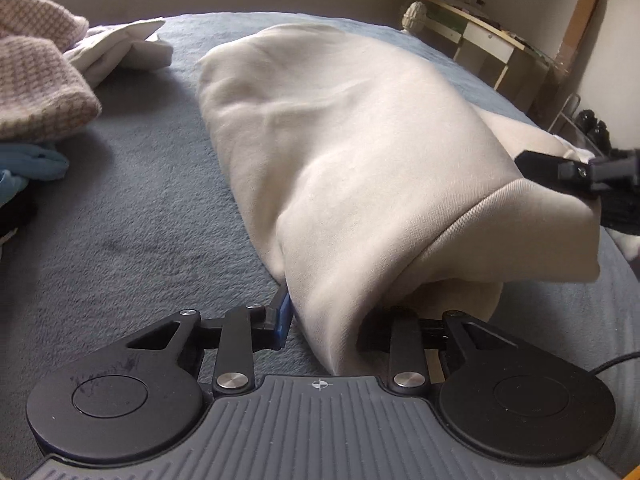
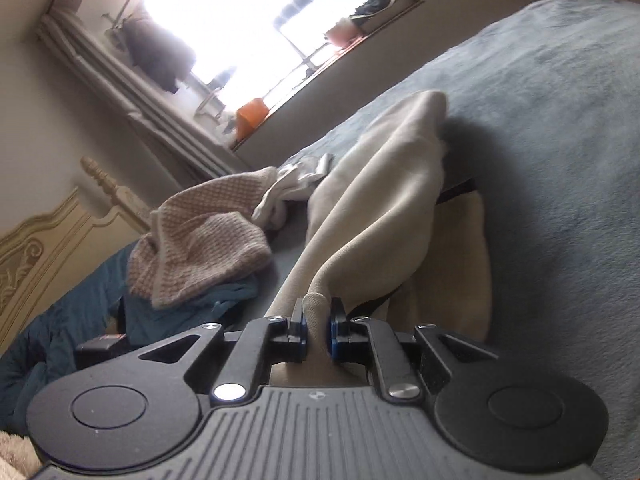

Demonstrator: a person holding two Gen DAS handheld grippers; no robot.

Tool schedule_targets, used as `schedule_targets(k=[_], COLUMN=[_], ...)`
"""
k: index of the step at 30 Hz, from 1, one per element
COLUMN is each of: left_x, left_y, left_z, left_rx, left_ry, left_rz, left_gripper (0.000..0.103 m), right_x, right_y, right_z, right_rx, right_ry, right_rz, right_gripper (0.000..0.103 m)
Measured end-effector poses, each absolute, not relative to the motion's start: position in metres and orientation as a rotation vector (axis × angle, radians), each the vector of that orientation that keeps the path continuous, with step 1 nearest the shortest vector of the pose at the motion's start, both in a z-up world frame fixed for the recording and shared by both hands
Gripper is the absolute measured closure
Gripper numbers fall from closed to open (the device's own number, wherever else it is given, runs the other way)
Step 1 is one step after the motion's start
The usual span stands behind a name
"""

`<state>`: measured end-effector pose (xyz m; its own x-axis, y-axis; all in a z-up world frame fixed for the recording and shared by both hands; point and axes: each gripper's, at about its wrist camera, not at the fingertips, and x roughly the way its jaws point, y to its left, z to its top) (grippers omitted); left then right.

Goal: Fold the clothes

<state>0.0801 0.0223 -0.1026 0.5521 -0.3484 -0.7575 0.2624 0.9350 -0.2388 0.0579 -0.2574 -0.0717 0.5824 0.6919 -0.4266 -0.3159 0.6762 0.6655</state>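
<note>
A cream garment lies lengthwise on the grey-blue bed cover, its near end lifted. My left gripper is shut on the garment's near edge; cloth hides the right finger. My right gripper is shut on a fold of the same cream garment, which hangs stretched away from it. The right gripper also shows in the left wrist view, holding the garment's right corner off the bed.
A pink-and-white knit and a white cloth lie at the left, with light blue clothing below them. A desk stands beyond the bed at right. A teal blanket and a carved headboard show in the right wrist view.
</note>
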Motion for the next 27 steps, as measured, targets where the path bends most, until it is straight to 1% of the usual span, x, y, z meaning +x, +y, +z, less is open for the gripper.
schedule_targets(k=[4, 9, 11, 15, 18, 19, 20, 21, 22, 23, 24, 25, 26, 27], left_x=[0.068, 0.049, 0.041, 0.024, 0.013, 0.010, 0.008, 0.008, 0.009, 0.010, 0.012, 0.013, 0.016, 0.018], left_y=[0.046, 0.068, 0.074, 0.086, 0.091, 0.092, 0.092, 0.091, 0.087, 0.083, 0.078, 0.073, 0.067, 0.060], left_z=[-0.087, -0.066, -0.062, -0.060, -0.056, -0.054, -0.050, -0.046, -0.042, -0.038, -0.034, -0.030, -0.028, -0.028], left_rx=[-0.113, -0.069, -0.036, 0.020, 0.022, 0.022, 0.011, -0.002, -0.011, -0.020, -0.029, -0.037, -0.038, -0.032], left_ry=[0.934, 0.956, 0.976, 1.001, 0.989, 0.983, 0.964, 0.942, 0.922, 0.902, 0.883, 0.863, 0.843, 0.827], left_rz=[-0.326, -0.279, -0.256, -0.210, -0.183, -0.174, -0.177, -0.183, -0.197, -0.213, -0.229, -0.244, -0.271, -0.298], left_gripper=[0.069, 0.068, 0.064, 0.058, 0.054, 0.048, 0.043, 0.041, 0.036, 0.032, 0.030, 0.025, 0.017, 0.012], right_x=[0.042, 0.016, 0.013, 0.015, 0.021, 0.022, 0.023, 0.023, 0.023, 0.022, 0.021, 0.020, 0.019, 0.018], right_y=[-0.222, -0.177, -0.167, -0.155, -0.157, -0.160, -0.165, -0.171, -0.179, -0.188, -0.198, -0.208, -0.219, -0.230], right_z=[-0.068, -0.071, -0.080, -0.108, -0.135, -0.140, -0.141, -0.139, -0.137, -0.134, -0.131, -0.129, -0.127, -0.125], right_rx=[0.527, 0.458, 0.457, 0.482, 0.562, 0.600, 0.639, 0.671, 0.700, 0.726, 0.754, 0.784, 0.817, 0.849], right_ry=[0.732, 0.751, 0.767, 0.831, 0.920, 0.939, 0.947, 0.950, 0.949, 0.940, 0.928, 0.917, 0.913, 0.908], right_rz=[0.747, 0.906, 0.934, 0.937, 0.892, 0.888, 0.896, 0.906, 0.911, 0.906, 0.901, 0.886, 0.860, 0.834], right_gripper=[0.092, 0.091, 0.091, 0.091, 0.087, 0.083, 0.076, 0.071, 0.056, 0.050, 0.049, 0.048, 0.046, 0.046])
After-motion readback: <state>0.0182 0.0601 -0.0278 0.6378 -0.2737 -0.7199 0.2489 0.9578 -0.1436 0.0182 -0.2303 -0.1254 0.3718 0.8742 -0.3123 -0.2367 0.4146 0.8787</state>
